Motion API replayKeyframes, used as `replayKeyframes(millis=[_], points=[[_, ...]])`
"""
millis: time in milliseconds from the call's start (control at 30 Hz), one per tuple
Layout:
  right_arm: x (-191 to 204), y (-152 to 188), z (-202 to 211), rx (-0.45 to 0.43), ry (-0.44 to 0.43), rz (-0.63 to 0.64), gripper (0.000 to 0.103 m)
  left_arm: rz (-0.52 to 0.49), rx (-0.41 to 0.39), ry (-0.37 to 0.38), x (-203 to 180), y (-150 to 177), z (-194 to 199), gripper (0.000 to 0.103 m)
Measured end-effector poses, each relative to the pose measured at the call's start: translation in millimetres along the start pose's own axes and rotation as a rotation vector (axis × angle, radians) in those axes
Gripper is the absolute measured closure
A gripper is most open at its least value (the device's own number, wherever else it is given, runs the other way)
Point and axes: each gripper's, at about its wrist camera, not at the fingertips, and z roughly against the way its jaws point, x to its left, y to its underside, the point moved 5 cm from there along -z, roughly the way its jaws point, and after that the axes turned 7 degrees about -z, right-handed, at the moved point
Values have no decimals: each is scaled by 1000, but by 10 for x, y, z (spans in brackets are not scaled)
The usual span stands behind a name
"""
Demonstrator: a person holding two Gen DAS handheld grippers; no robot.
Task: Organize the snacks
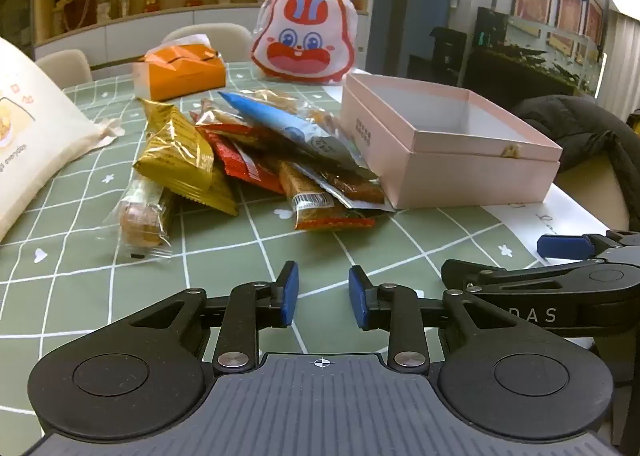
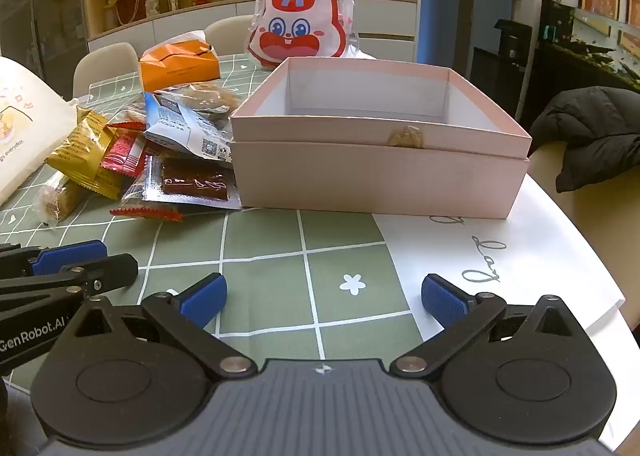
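A pile of wrapped snacks (image 1: 248, 160) lies on the green checked tablecloth, just left of an open pink box (image 1: 472, 176) whose white inside shows nothing in it. The pile holds gold, red, blue and clear packets (image 2: 152, 160). The pink box (image 2: 380, 180) stands straight ahead in the right wrist view. My left gripper (image 1: 323, 294) hovers over the cloth short of the pile, jaws narrowly apart with nothing between them. Beside it on the right, my right gripper (image 2: 323, 296) is open wide and empty, facing the box front. One of its blue fingertips (image 1: 564, 246) shows at the left wrist view's right edge.
An orange tissue pack (image 1: 180, 72) and a rabbit-face bag (image 1: 304, 36) sit behind the pile. A cream cloth bag (image 1: 24, 128) lies at the left. A black jacket (image 1: 580, 132) hangs over a chair to the right. White paper (image 2: 520, 256) lies under the box near the table edge.
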Motion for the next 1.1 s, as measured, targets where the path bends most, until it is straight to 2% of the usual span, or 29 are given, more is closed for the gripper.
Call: replayKeyframes(millis=[1100], points=[[1,-3,5,-1,8,-2,0,2,1,2,0,0,-2,70]])
